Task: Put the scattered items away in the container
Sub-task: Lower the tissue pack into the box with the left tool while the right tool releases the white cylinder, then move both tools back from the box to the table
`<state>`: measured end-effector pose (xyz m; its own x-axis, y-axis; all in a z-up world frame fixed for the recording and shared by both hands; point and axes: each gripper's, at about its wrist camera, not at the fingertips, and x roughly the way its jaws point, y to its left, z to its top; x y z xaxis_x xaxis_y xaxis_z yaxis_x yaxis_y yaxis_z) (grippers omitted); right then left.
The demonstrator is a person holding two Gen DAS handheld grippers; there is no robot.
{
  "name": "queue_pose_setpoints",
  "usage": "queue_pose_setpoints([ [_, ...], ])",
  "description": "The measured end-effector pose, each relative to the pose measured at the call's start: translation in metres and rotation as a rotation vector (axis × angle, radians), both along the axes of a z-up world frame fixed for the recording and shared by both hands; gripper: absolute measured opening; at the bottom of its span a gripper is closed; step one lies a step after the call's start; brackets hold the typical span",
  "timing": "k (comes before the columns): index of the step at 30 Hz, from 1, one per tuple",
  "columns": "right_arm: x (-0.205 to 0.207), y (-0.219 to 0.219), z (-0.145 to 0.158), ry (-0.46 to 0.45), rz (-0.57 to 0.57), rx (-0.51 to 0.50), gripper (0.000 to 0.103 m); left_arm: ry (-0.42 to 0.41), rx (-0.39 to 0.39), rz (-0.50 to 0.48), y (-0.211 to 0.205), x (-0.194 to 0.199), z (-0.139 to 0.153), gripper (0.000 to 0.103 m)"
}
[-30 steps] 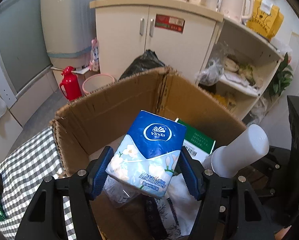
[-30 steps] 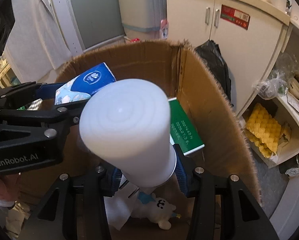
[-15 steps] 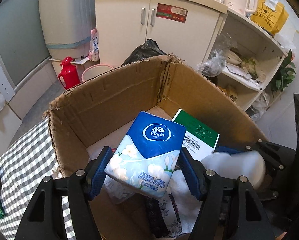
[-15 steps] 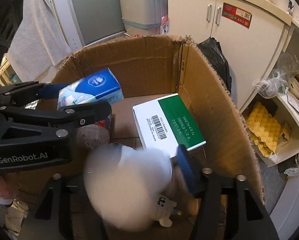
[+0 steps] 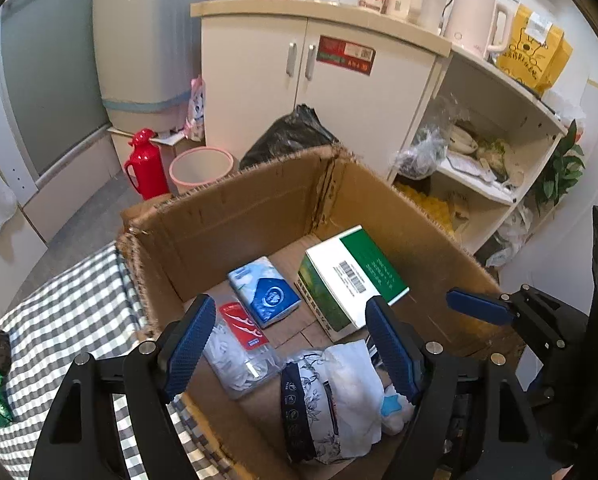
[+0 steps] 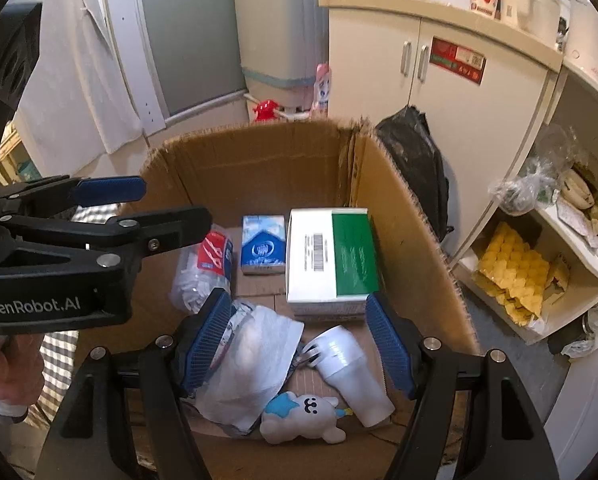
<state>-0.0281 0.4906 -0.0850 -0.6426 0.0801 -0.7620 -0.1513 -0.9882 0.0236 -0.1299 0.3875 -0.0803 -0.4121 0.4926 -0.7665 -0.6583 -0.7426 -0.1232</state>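
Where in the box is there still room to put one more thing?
The cardboard box has bare floor along its back wall, behind the tissue pack and the green-and-white carton. The near end is crowded: white cups, plush toy, crumpled bag.

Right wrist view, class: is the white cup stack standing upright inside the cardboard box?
No, the white cup stack lies on its side on the floor of the cardboard box, beside the plush toy.
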Motion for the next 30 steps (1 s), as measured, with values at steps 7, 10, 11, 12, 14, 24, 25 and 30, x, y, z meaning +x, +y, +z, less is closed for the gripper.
queue_pose_setpoints([
  [7, 0.018, -0.012, 0.035, 0.122, -0.02, 0.021, 0.071, 0.044, 0.065, 0.064, -0.029, 0.006, 0.028, 0.081],
  [10, 0.023, -0.018, 0.046, 0.151, -0.021, 0.031, 0.072, 0.066, 0.085, 0.081, -0.04, 0.011, 0.04, 0.081],
  [11, 0.024, -0.02, 0.049, 0.16, -0.021, 0.034, 0.072, 0.074, 0.091, 0.087, -0.045, 0.013, 0.045, 0.081],
  [12, 0.026, -0.022, 0.052, 0.169, -0.021, 0.037, 0.073, 0.084, 0.096, 0.093, -0.05, 0.016, 0.049, 0.081],
  [14, 0.029, -0.028, 0.059, 0.187, -0.018, 0.043, 0.073, 0.099, 0.105, 0.104, -0.057, 0.021, 0.057, 0.081],
  [24, 0.051, -0.062, 0.097, 0.315, 0.004, 0.056, 0.074, 0.185, 0.145, 0.167, -0.104, 0.045, 0.092, 0.081],
  [25, 0.053, -0.067, 0.101, 0.328, 0.007, 0.058, 0.074, 0.192, 0.149, 0.176, -0.109, 0.047, 0.095, 0.081],
  [30, 0.059, -0.091, 0.118, 0.377, 0.029, 0.076, 0.081, 0.231, 0.169, 0.22, -0.138, 0.056, 0.111, 0.081],
])
